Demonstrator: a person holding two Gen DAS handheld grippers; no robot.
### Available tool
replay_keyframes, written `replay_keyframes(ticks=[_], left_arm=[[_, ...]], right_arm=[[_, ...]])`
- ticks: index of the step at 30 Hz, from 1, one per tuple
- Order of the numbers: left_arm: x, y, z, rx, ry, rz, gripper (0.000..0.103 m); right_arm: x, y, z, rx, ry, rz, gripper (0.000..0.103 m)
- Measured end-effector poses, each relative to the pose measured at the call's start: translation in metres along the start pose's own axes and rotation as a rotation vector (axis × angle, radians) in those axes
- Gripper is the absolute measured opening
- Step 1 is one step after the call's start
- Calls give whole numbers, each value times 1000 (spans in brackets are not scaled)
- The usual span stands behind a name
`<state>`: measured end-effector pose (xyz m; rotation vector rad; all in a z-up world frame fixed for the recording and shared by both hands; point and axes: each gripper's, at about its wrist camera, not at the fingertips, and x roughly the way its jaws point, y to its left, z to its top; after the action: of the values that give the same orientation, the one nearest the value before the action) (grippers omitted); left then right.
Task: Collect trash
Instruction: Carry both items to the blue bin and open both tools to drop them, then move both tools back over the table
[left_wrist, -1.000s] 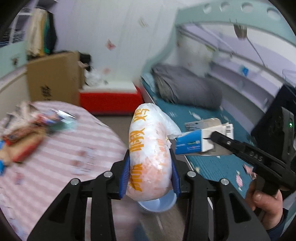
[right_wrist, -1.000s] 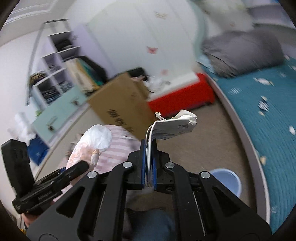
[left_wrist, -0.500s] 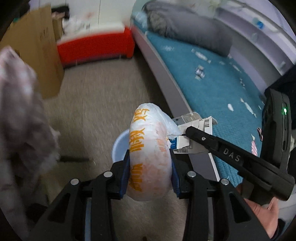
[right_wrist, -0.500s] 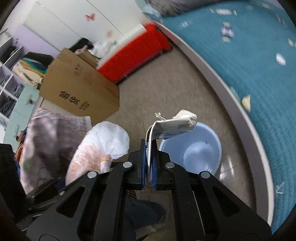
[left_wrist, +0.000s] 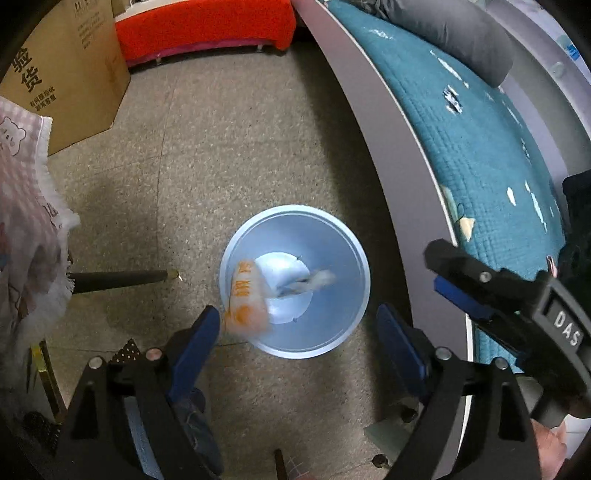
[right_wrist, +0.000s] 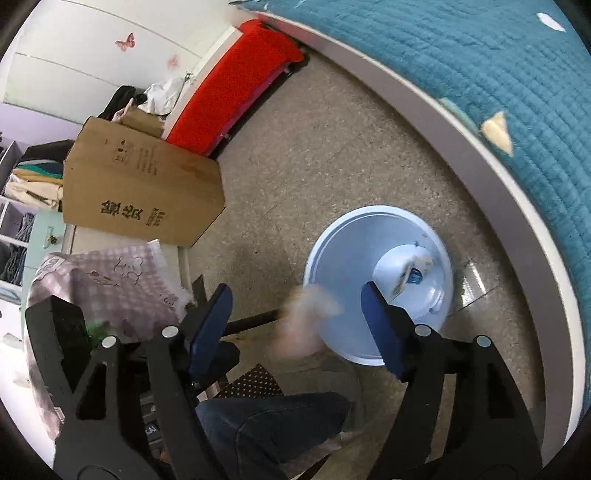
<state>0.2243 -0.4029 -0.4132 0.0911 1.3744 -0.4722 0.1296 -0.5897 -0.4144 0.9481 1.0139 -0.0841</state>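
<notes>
A round pale-blue plastic bin stands on the speckled beige floor at the centre of the left wrist view, just beside the curved grey edge of a bed covered with a quilted teal blanket. A blurred white plastic bag with orange printed characters, too smeared to read, is at the bin's lower-left rim, partly over the opening, clear of the blue pads. A small white and blue carton, also blurred, lies at the bottom of the bin in the right wrist view. The left tongs have just been opening and stand wide apart over the bin with nothing pressed between the pads. The right tongs have likewise just been opening and grip nothing; in the left wrist view their black body shows the white letters "DAS" at right. A brown cardboard box with black printed Chinese characters sits at upper left of the right wrist view, next to a low red fabric-covered bench. A pink checked cloth with bear drawings and a fringed edge hangs at the left. Dark denim-clad legs fill the lower centre of the right wrist view.
</notes>
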Motion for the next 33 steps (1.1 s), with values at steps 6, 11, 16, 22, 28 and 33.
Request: replay_keyframes(ticks=[6,11,16,22,28,33], left_arm=[[-20,0,-5,-4,-48,3,86],[-53,-6,-13,3,-112,1,86],[-105,-22,-26,31,-208,-25,86],[-181,-42,-44,83,-369,-44,86],[-251,-33,-62,76,-505,-59,87],[-292,-16,-80,68,-573,-50,87]], right_arm=[[-32,4,-7,-5,-86,-26,97],[-68,17,-15,-16,-164,-42,97],[-105,40,-22,-57,-235,-40,97],[-164,83,-32,-118,-361,2,97],[-210,138,-50,-211,-452,38,97],[-230,182,-69,-286,-483,72,97]])
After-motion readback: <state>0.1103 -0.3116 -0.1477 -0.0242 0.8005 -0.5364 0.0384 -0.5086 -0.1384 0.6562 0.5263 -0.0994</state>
